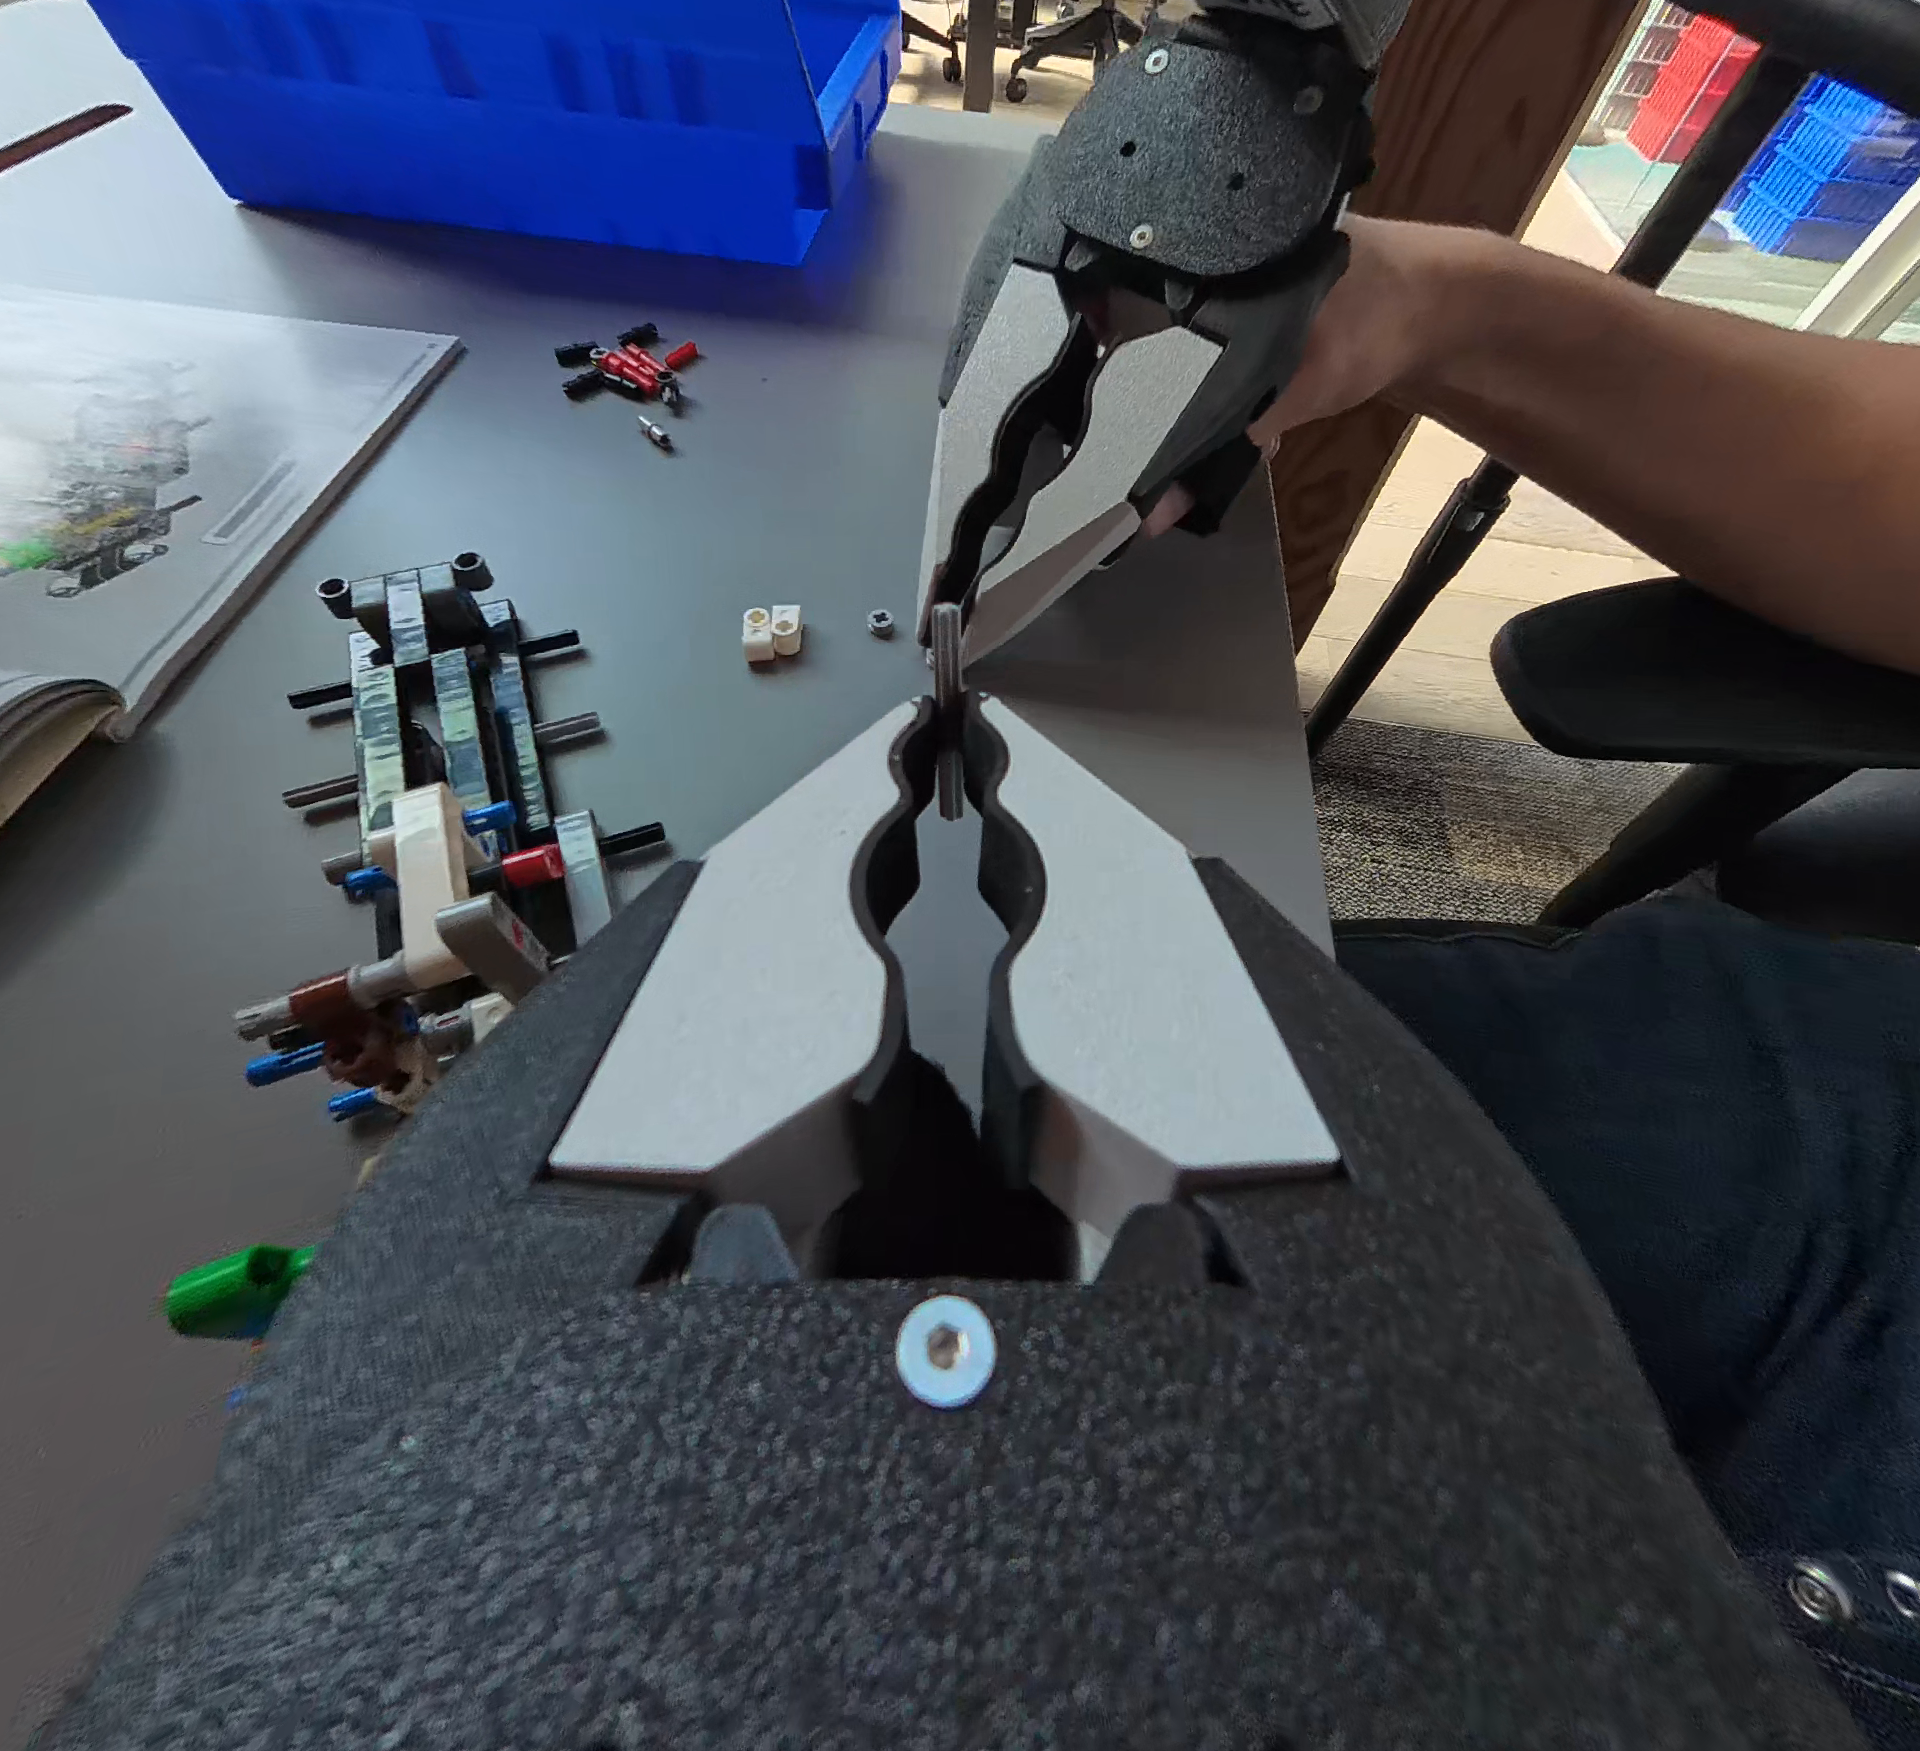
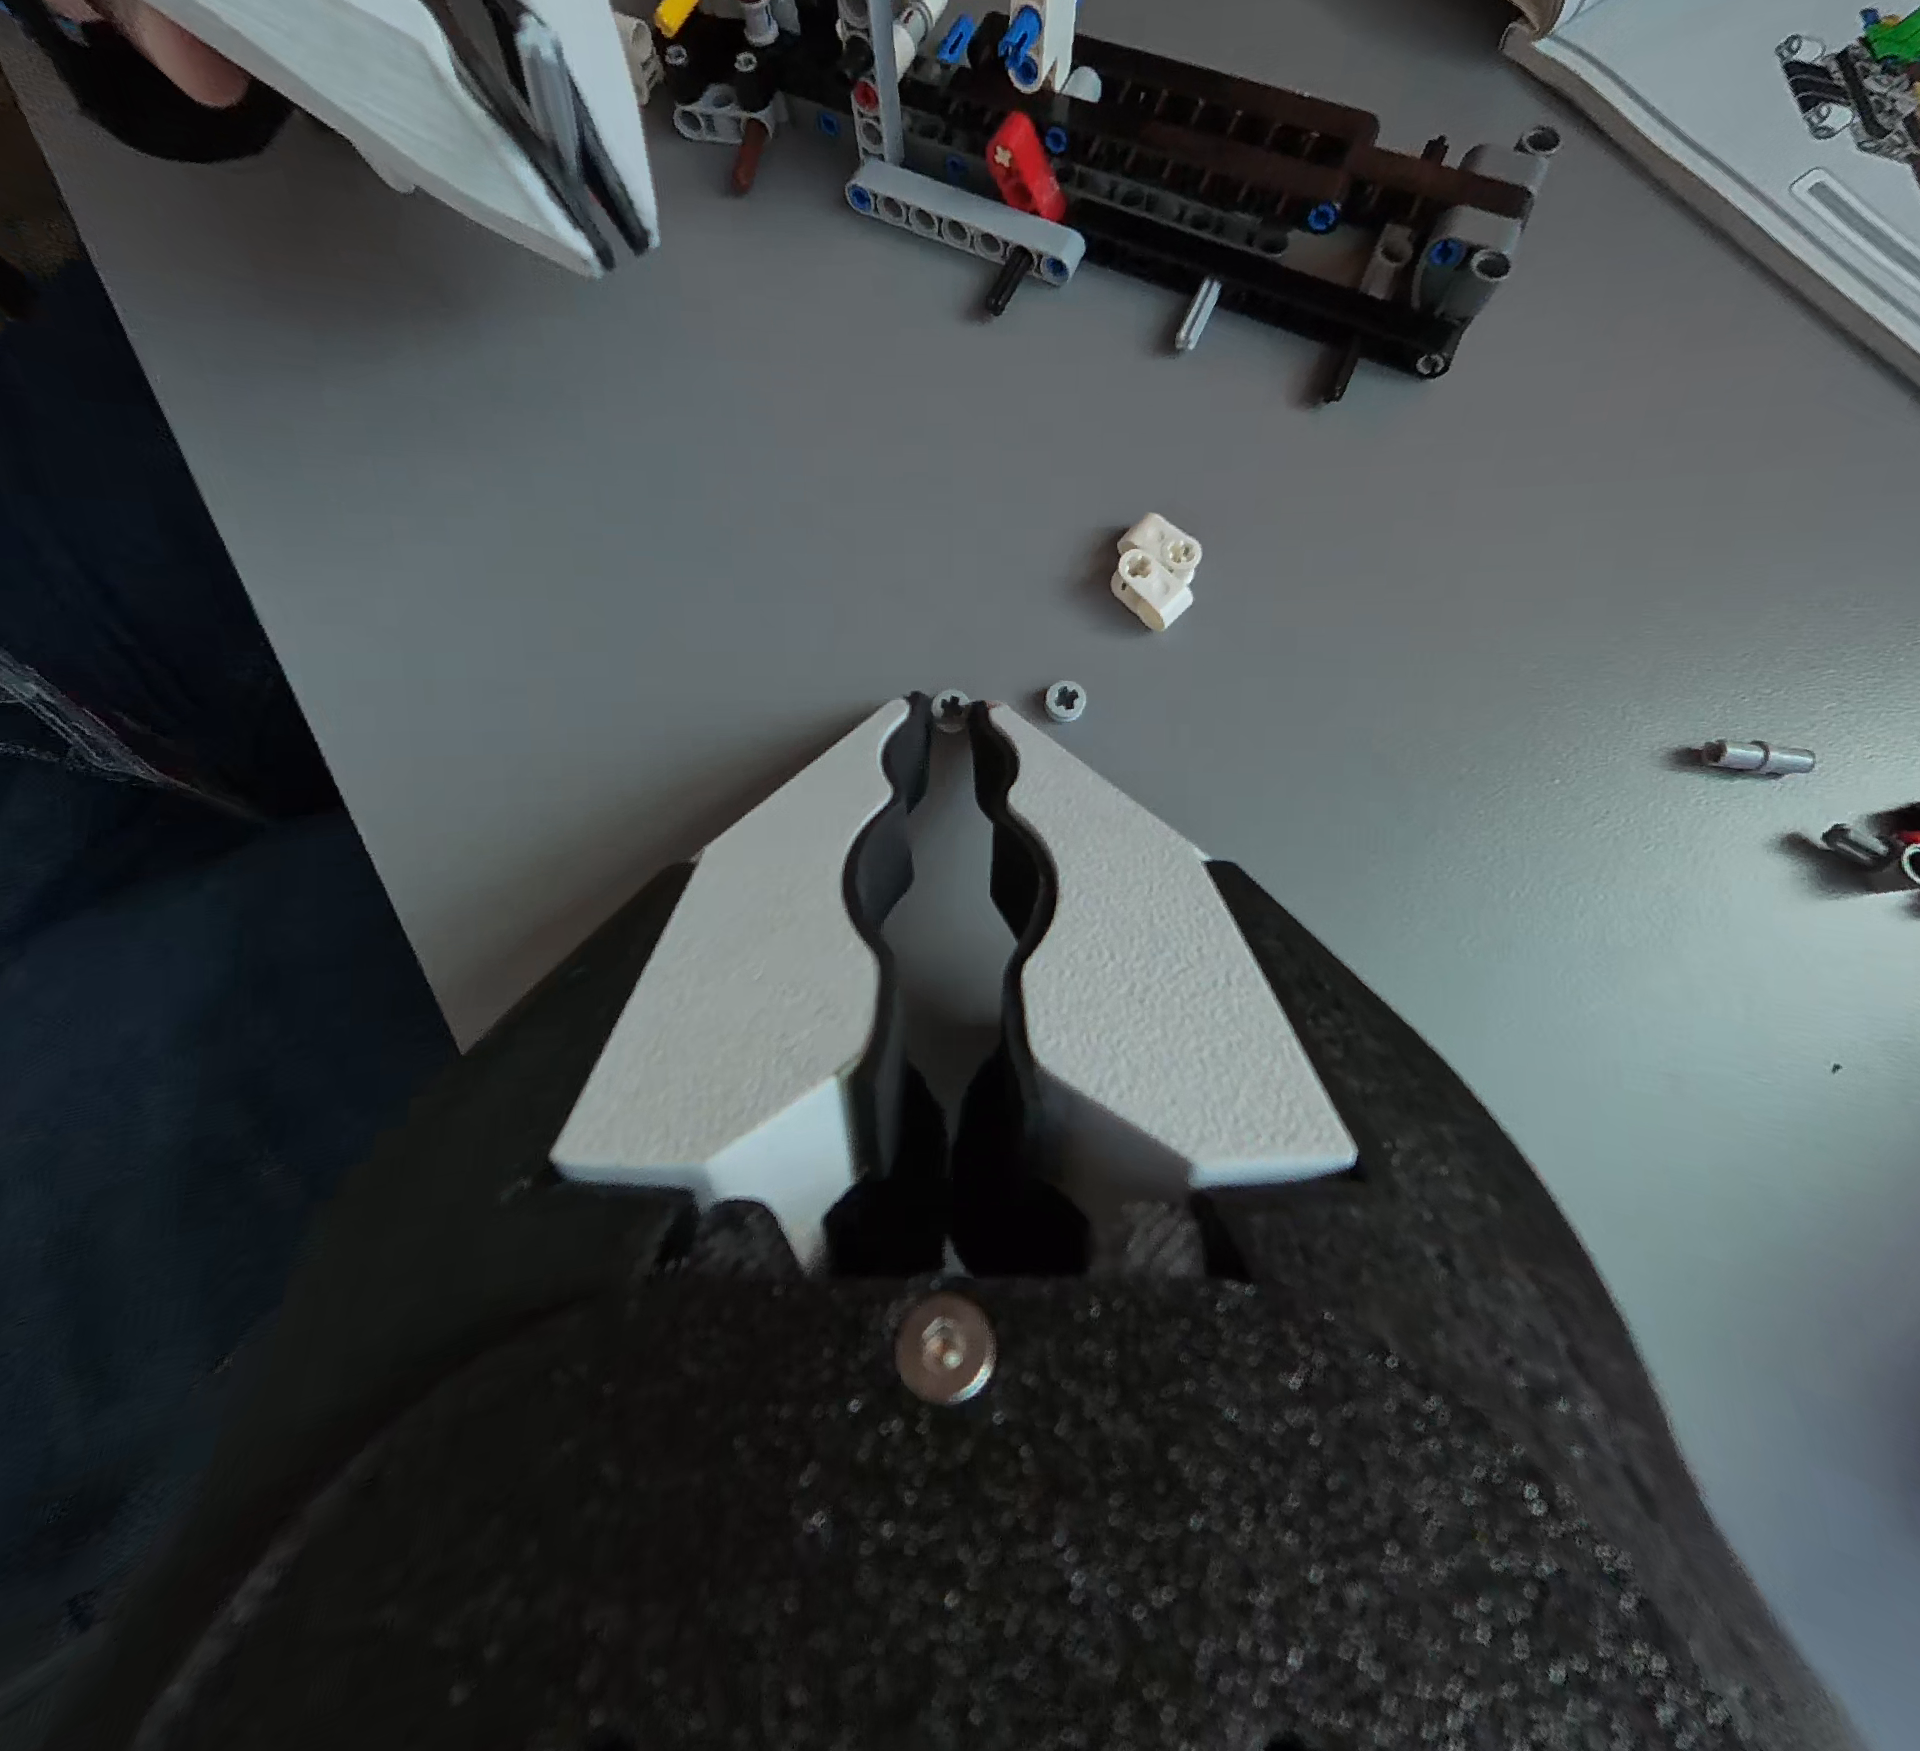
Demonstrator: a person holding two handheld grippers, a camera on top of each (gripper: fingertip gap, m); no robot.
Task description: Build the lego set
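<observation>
Two grippers are working over the grey table near its edge. The left gripper is clamping a thin grey flat piece edge-on between its tips, the piece standing upright and projecting toward 12 o'clock. The right gripper is pinching a small grey bushing at its very tips, jaws nearly closed, low over the table. In the left wrist view the right gripper's tips are meeting the flat piece at 12 o'clock. A second grey bushing is lying just beside the right gripper at 2 o'clock, with two white connectors beyond it. The partly built chassis is resting at 12 o'clock, the instruction booklet at 2 o'clock. Judged from appearance, these parts are light, rigid and smooth; the bushing is likely slipping easily, so gripping across its round sides is advisable.
</observation>
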